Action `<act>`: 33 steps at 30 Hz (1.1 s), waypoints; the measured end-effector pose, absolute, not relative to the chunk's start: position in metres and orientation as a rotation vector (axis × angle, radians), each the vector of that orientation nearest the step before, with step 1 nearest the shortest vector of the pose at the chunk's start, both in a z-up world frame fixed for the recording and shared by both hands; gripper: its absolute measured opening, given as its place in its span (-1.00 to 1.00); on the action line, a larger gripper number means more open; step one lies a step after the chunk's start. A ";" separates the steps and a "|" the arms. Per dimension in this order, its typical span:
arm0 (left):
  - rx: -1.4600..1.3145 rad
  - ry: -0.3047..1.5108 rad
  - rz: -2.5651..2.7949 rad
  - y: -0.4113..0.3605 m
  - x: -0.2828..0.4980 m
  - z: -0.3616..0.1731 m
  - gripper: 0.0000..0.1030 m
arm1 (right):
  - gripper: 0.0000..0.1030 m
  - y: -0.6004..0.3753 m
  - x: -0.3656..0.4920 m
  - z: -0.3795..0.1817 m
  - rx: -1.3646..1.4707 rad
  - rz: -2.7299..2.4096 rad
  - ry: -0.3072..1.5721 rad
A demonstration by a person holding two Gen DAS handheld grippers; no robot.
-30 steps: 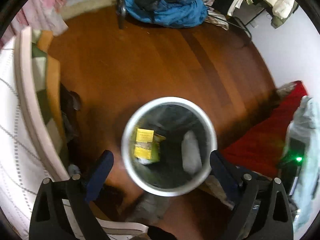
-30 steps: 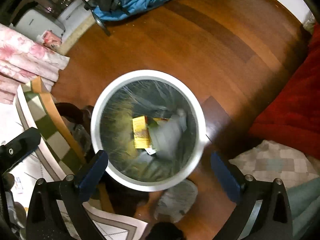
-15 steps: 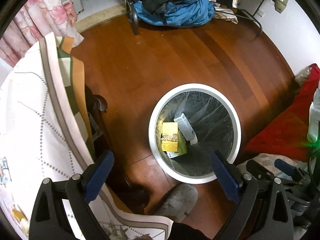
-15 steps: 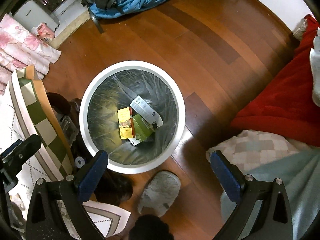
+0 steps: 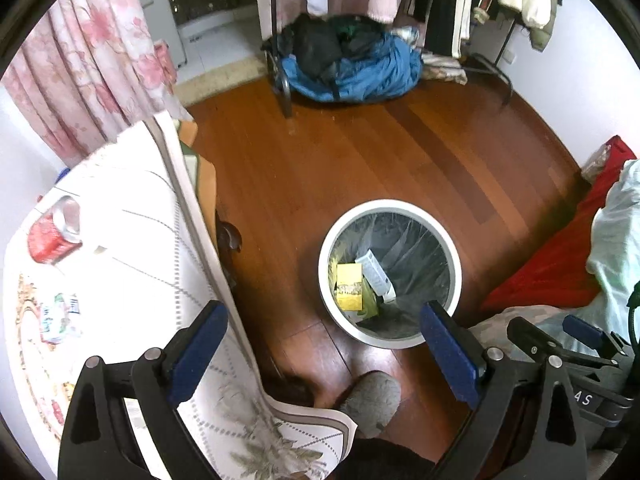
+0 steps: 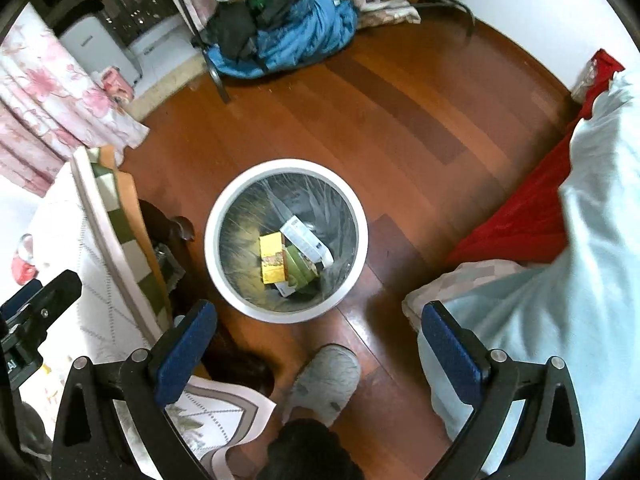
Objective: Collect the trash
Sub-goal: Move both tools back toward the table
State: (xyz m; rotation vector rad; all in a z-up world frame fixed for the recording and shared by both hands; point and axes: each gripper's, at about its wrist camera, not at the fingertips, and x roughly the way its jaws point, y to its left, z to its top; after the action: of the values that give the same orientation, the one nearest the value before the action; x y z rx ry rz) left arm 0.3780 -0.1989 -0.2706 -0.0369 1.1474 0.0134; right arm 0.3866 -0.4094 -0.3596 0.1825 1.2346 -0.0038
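Both my tongs empty, jaws wide apart: left gripper [image 5: 322, 346] over the floor between the table edge and the trash bin [image 5: 454, 254], right gripper [image 6: 316, 350] above my grey slipper [image 6: 326, 382]. Bin stands on the wood floor [image 6: 360, 128] beside the table. Inside at the bottom: yellow box [image 6: 273, 258], white packet [image 6: 306, 240], touching each other. Red can [image 5: 52, 236] and a wrapper [image 5: 60, 316] on the tablecloth [image 5: 132, 216], toward the table's left edge.
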 end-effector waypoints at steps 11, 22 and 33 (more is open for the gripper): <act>-0.074 1.010 0.065 -0.168 0.322 -0.186 0.91 | 1.00 -0.389 0.334 -0.251 0.227 0.044 1.055; -0.139 0.938 0.356 -0.034 0.244 -0.162 0.91 | 1.00 -0.247 0.296 -0.232 0.191 0.330 1.082; -0.273 1.178 0.597 0.098 0.166 -0.289 0.91 | 0.63 -0.084 0.292 -0.371 0.143 0.530 1.330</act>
State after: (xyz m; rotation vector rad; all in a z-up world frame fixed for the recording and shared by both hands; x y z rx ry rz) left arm 0.1659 0.0981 -0.2887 -0.2734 1.1781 0.5971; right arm 0.2919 -0.0838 -0.3715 0.1428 1.3299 0.5295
